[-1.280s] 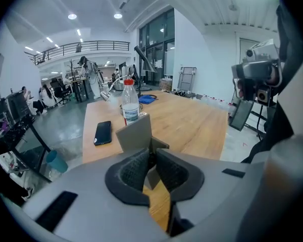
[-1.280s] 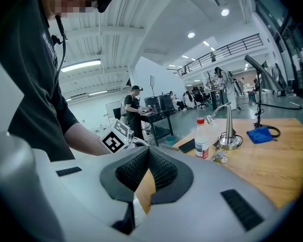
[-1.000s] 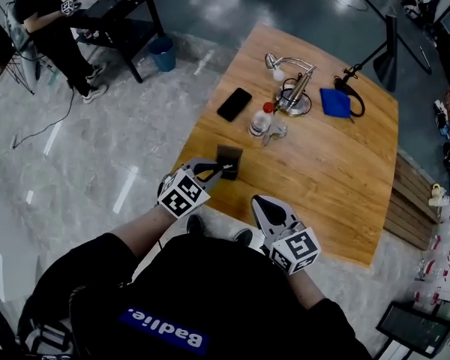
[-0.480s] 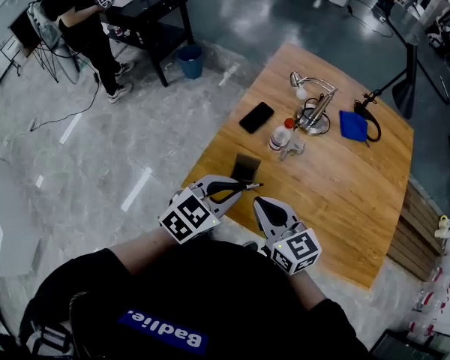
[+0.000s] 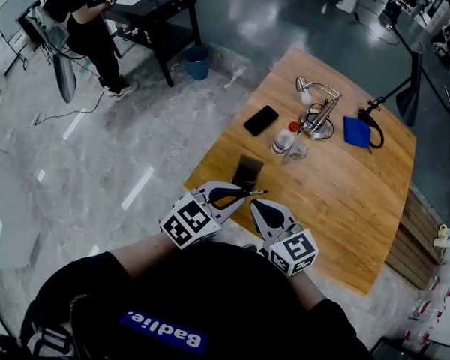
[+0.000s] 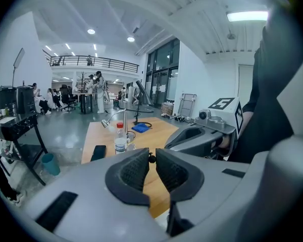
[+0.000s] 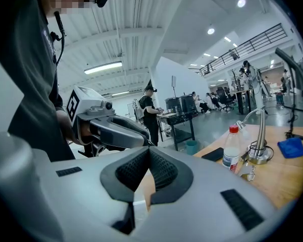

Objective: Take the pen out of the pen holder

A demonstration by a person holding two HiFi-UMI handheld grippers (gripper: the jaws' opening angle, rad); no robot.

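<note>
The black pen holder [image 5: 247, 172] stands near the wooden table's [image 5: 345, 201] near-left edge. My left gripper [image 5: 223, 195] hovers in front of and above it, shut on a slim black pen [image 5: 246, 193] that lies about level, pointing right, out of the holder. In the left gripper view the pen's end [image 6: 151, 159] shows as a small dark knob pinched between the pads. My right gripper [image 5: 256, 205] sits close beside the left one, below the pen's tip. Its pads [image 7: 159, 168] meet at their tips with nothing between them.
Farther up the table lie a black phone [image 5: 261, 120], a small bottle with a red cap [image 5: 283, 140], a metal desk lamp [image 5: 319, 111] and a blue cloth [image 5: 355, 131]. A person [image 5: 86, 17] sits at a dark desk at the back left, near a blue bin [image 5: 197, 62].
My left gripper has risen from the pen holder's mouth and come back towards me, bringing the pen out with it. The right gripper shifted slightly.
</note>
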